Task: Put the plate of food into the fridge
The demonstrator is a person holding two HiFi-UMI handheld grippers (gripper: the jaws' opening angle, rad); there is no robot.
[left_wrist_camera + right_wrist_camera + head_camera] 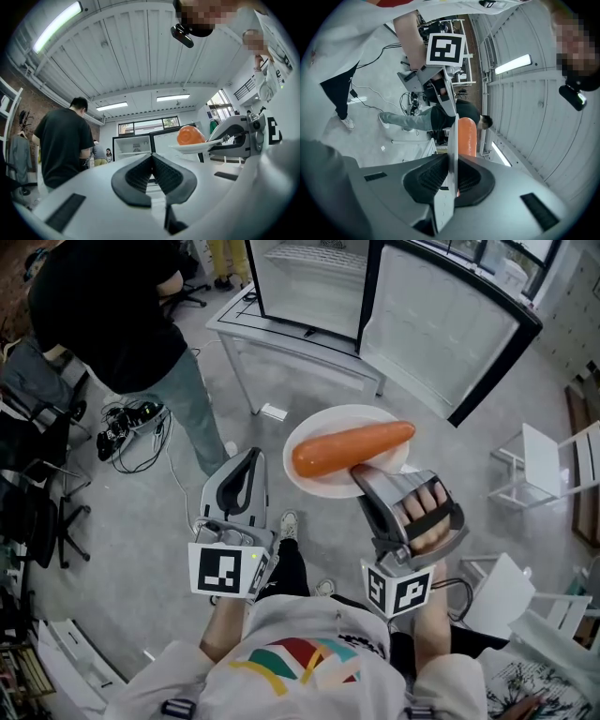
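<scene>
The right gripper point(362, 474) fingers clamp the near rim of the plate point(317, 427), which is held level above the floor. A carrot point(352, 448) lies across the plate. The left gripper point(251, 460) fingers are pressed together with nothing between them. The fridge point(309, 282) stands open ahead on a table point(281, 341).

Head view steeply down; all views share plate point(323, 423)

A person in a black shirt point(103, 306) stands over at the far left, with a tangle of black cables point(131, 427) on the grey floor point(141, 549) just beside their feet. Black office chairs point(47, 512) crowd the left edge, and white folding chairs point(548, 460) stand at the right.
</scene>
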